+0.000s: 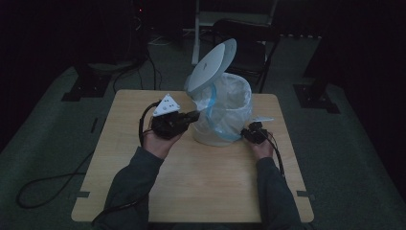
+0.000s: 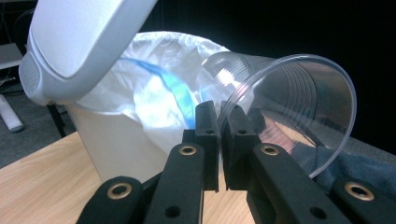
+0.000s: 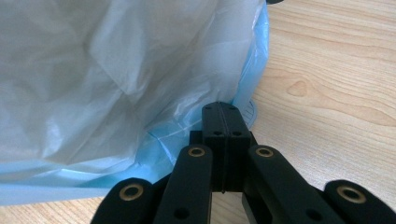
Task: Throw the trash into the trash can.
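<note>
clear cup pinched at the rim, waiting beside the open bin

the left gripper (image 2: 219,116) has its jaws clamped on the rim of a clear plastic cup (image 2: 289,107), which lies tilted on its side just left of the white bin (image 1: 218,134), below the raised lid (image 1: 210,64). the right gripper (image 3: 225,119) sits at the bin's near right on the table (image 1: 143,191), jaws pressed together against the loose bag liner (image 3: 116,70); whether a fold of plastic is actually caught between them i cannot tell. to do this well, i'd judge the cup should be raised clear of the liner's rim, kept away from the lid, and brought over the middle of the opening before letting go, while the right gripper steadies the bin.
</note>
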